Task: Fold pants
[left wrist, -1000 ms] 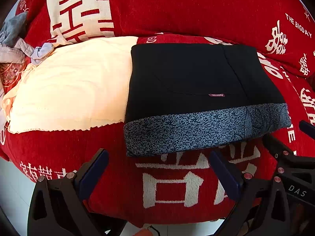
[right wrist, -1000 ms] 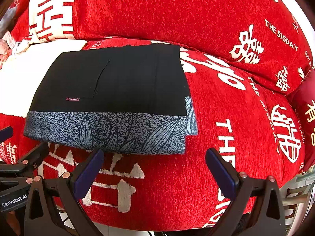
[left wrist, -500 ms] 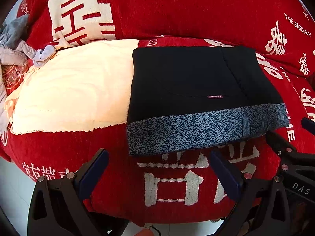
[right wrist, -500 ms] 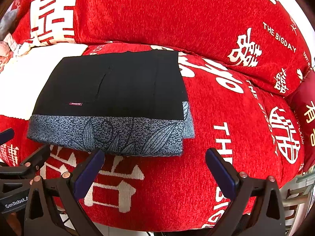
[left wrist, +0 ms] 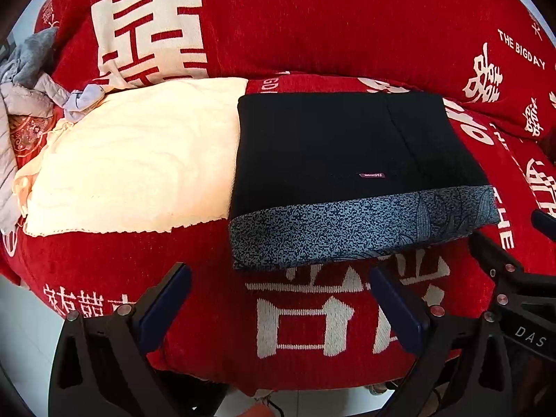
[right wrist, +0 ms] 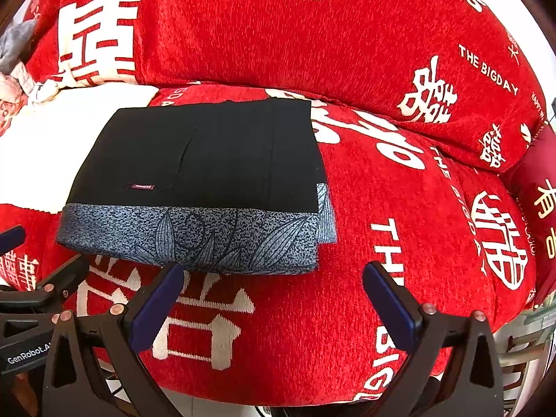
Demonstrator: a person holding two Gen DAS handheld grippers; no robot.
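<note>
The black pants lie folded into a flat rectangle on the red sofa seat, with a grey-blue speckled leaf-print band along the near edge and a small red label on top. In the right wrist view the same folded pants sit left of centre. My left gripper hovers open just in front of the band, holding nothing. My right gripper is open too, in front of the bundle's right corner and apart from it. Each view shows part of the other gripper at its edge.
A cream towel covers the seat left of the pants. Crumpled grey clothes lie at the far left. The red sofa back cushion with white characters rises behind. A dark red pillow sits at the right.
Both grippers have drawn back slightly from the folded pants, which sit a little higher in both views. The pants have not moved and both grippers stay open.
</note>
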